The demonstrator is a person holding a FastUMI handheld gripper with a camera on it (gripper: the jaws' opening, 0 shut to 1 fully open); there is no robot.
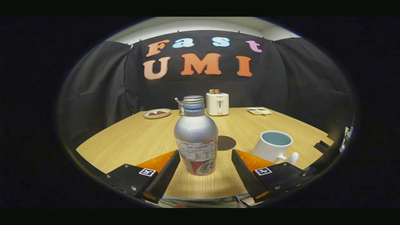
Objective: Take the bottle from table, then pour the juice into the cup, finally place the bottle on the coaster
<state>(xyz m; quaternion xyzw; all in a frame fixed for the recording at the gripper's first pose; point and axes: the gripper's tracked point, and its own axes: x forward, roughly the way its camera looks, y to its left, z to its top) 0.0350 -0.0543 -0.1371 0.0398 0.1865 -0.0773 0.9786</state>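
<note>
The bottle (pixel 196 137) stands upright on the desk (pixel 131 140), uncapped, its open neck at 12 o'clock from the jaws. It sits between the two fingers, nearer the left one, with a gap showing on each side. The gripper (pixel 205 170) is spread wide and holds nothing; this spacing suits a level approach to the lower body of the bottle, where the label wraps it.

The coaster (pixel 225 142), a dark disc, lies flat just behind the bottle at about 1 o'clock, partly hidden by it. It is kept close so the final set-down needs little travel. The cup (pixel 275 147) is at 2 o'clock beyond the right finger, handle turned toward the gripper, mouth open upward to receive the pour; it appears tilted, though the lens may cause this.

At the far edge of the desk stand a toaster (pixel 217 103) at 12 o'clock, a plate (pixel 156 113) at 11 o'clock, and a tray (pixel 259 110) at 1 o'clock, well apart from the working area.

Judged stage: pre-grasp; the bottle is not yet taken.
</note>
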